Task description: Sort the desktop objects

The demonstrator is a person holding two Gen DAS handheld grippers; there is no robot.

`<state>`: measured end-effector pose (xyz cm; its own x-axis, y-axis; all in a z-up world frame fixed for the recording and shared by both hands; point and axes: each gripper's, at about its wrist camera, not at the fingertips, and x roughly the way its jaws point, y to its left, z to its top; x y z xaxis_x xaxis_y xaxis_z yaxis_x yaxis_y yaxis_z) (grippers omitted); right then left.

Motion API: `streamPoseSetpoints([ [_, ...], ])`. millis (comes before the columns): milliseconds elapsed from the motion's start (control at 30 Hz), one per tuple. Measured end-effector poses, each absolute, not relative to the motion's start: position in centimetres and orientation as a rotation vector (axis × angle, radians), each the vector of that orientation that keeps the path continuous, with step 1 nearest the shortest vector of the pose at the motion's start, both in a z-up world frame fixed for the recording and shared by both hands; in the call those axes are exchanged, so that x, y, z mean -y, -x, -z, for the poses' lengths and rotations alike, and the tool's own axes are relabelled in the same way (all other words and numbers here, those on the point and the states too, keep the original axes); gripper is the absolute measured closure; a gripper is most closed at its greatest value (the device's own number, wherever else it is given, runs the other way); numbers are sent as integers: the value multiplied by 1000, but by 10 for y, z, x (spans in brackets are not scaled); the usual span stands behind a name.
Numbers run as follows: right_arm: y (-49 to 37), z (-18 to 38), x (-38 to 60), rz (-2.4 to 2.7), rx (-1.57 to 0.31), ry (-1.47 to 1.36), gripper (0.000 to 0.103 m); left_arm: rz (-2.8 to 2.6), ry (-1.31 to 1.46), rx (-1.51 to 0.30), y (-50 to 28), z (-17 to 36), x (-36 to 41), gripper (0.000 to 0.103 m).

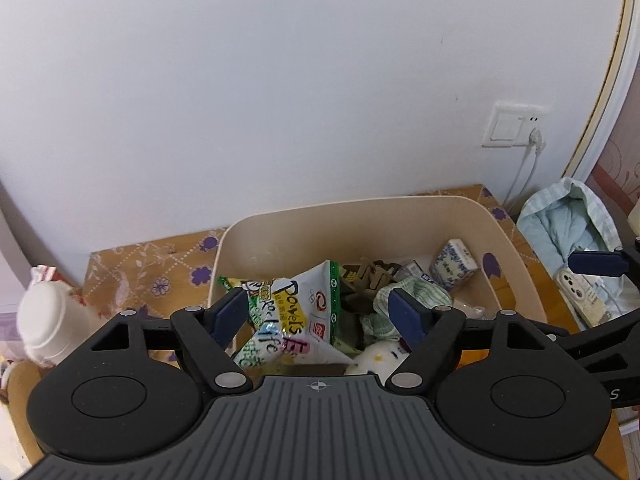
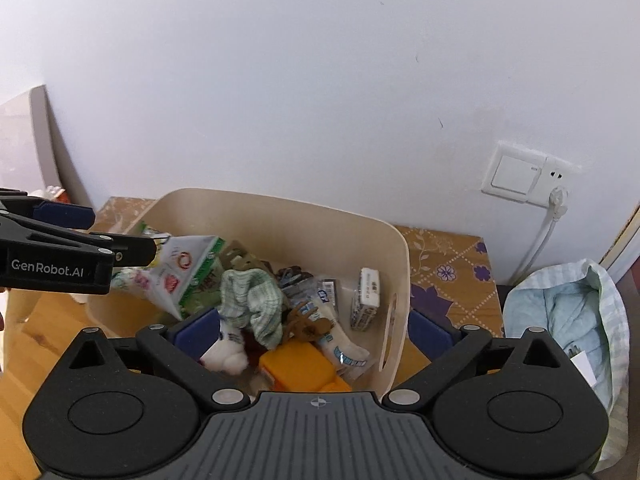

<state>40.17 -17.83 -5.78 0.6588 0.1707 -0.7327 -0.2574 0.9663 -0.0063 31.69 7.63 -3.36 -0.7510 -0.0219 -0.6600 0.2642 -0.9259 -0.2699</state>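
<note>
A cream plastic bin (image 1: 516, 264) (image 2: 400, 264) stands on the table by the wall, full of objects. In it lie a white and green snack bag (image 1: 296, 316) (image 2: 188, 268), a green checked cloth (image 1: 416, 300) (image 2: 252, 300), a blue and white carton (image 1: 454, 266), a white plush toy (image 1: 378, 358) (image 2: 226, 354), an orange box (image 2: 298, 366) and small packets (image 2: 366, 294). My left gripper (image 1: 320, 314) is open above the bin, its pads either side of the snack bag without gripping it. My right gripper (image 2: 314, 334) is open above the bin's near right corner and empty.
A white lidded bottle (image 1: 48, 324) stands left of the bin. A pale blue striped cloth bag (image 1: 576, 224) (image 2: 568, 312) lies to the right, with a phone (image 1: 580, 292) beside it. A wall socket and plugged cable (image 2: 556, 196) are behind. The table carries a floral cloth (image 2: 448, 272).
</note>
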Motion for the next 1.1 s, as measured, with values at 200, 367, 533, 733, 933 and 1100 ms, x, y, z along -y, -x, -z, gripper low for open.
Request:
streamPoseSetpoints([
  [200, -366, 38, 182, -265, -815, 96, 0, 2735, -981, -517, -355, 16, -88, 25],
  [367, -335, 25, 187, -276, -825, 118, 0, 2721, -957, -488, -392, 5, -98, 25],
  [533, -302, 5, 197, -278, -804, 116, 0, 2717, -938, -473, -428, -9, -110, 25],
  [733, -261, -17, 204, -281, -763, 164, 0, 2718, -936, -447, -470, -28, -129, 25],
  [933, -219, -38, 214, -299, -730, 163, 0, 2699, -914, -464, -509, -40, -147, 25],
  [1100, -189, -50, 218, -331, -710, 184, 0, 2702, -893, -461, -542, -50, -159, 25],
])
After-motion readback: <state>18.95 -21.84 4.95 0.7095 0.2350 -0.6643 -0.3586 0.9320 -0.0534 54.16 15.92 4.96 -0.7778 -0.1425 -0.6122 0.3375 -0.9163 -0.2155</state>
